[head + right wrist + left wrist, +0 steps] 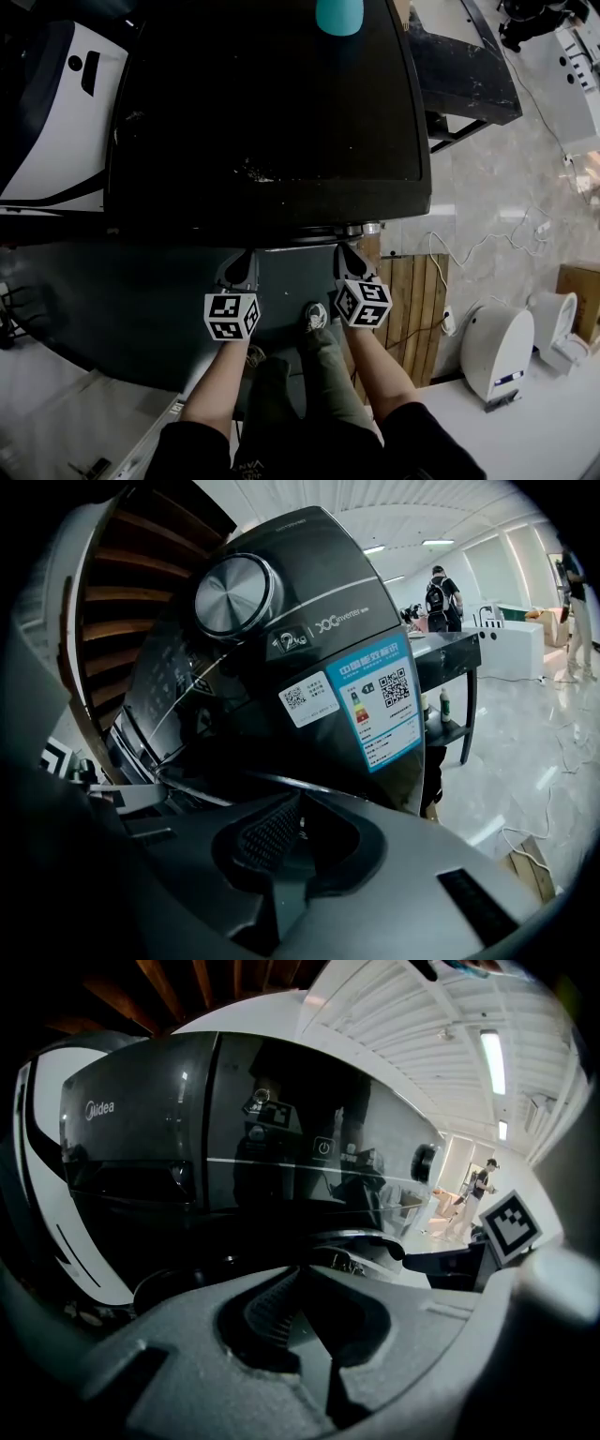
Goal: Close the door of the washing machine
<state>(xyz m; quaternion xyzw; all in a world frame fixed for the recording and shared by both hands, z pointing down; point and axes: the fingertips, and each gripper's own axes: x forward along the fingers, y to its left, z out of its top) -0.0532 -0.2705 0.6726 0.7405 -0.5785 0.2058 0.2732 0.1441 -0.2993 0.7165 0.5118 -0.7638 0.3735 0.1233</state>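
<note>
Washing-machine door point(361, 1238), dark with a chrome rim, sits at the front of the glossy black machine point(272, 112), just ahead of the left gripper point(302, 1277) and right gripper point(298, 803), both with fingers clenched on nothing. A push may skid off that curved rim, leaving it unlatched.

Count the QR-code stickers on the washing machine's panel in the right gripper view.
2. A small white sticker sits below and right of the silver dial; a larger blue-edged label is just right of it. Others may be hidden outside this view.
</note>
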